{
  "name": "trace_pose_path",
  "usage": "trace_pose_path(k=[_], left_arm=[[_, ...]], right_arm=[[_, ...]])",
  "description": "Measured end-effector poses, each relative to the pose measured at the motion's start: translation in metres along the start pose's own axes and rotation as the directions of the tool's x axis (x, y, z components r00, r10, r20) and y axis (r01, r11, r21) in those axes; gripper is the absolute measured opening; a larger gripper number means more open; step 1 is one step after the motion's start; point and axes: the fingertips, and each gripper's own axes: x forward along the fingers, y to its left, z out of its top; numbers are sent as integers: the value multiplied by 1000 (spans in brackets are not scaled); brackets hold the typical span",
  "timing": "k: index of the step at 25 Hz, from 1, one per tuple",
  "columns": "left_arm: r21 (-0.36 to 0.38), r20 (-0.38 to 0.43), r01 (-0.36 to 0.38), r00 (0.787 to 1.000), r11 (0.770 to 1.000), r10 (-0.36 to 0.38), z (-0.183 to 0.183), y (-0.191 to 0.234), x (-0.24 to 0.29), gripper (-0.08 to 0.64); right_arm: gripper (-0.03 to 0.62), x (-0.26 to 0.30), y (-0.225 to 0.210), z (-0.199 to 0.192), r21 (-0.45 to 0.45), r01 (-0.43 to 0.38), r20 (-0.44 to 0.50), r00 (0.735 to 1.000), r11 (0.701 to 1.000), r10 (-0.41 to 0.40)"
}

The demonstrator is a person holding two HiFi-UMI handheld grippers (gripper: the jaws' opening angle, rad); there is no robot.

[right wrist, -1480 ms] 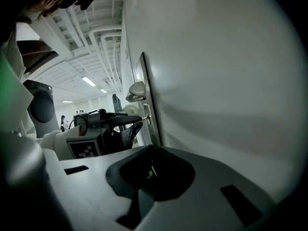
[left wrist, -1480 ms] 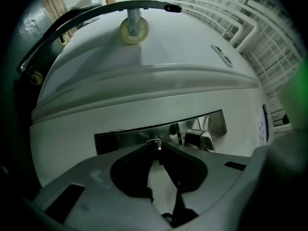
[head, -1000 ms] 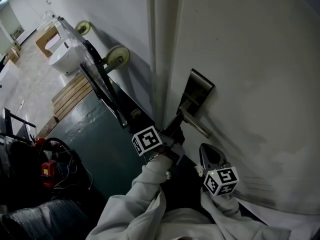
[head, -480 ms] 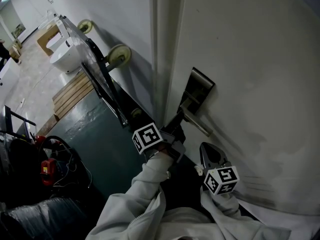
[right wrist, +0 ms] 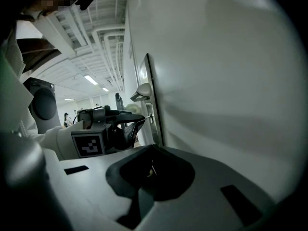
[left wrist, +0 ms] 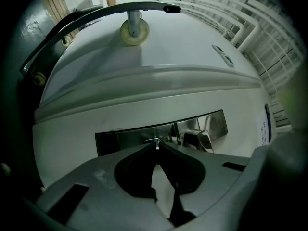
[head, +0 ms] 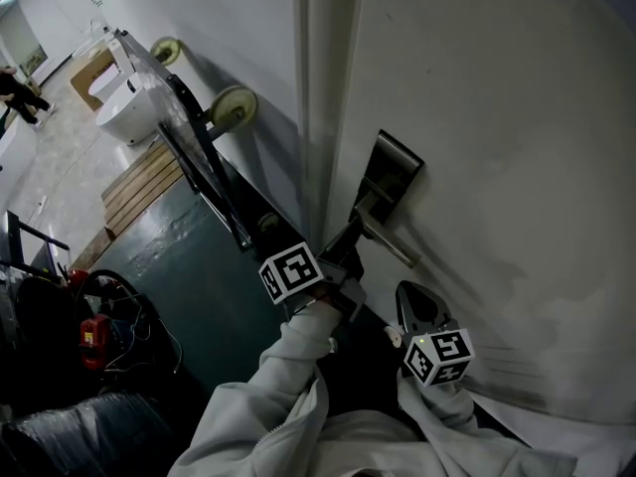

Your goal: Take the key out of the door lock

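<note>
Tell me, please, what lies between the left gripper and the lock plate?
The key, pinched in the left gripper's jaws and reaching the lock plate, as the left gripper view shows.

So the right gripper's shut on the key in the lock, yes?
No. It's the left gripper that is shut on the key in the lock. The left gripper view shows its jaw tips closed on the key; the right gripper is back from the lock.

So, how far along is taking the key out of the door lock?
Done: left gripper is shut on the key at the lock plate. In hand: that grip. Left: pulling the key out; it seems still in the lock. Right gripper is shut.
</note>
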Motion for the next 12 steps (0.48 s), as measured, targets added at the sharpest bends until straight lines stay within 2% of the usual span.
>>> trace_pose_path(k=[2, 8, 12], left_arm=[[-28, 2, 2, 1000, 1000, -2, 0, 1, 0, 26], [-208, 25, 36, 999, 977, -31, -1, 4, 0, 26], [-199, 29, 22, 999, 980, -17, -2, 5, -7, 26]], right_arm=[[52, -1, -1, 0, -1, 2, 0, 1000, 1000, -2], [52, 0, 2, -1, -1, -4, -1, 1000, 1000, 4], [52, 0, 3, -2, 1, -7, 0, 1000, 1000, 7]])
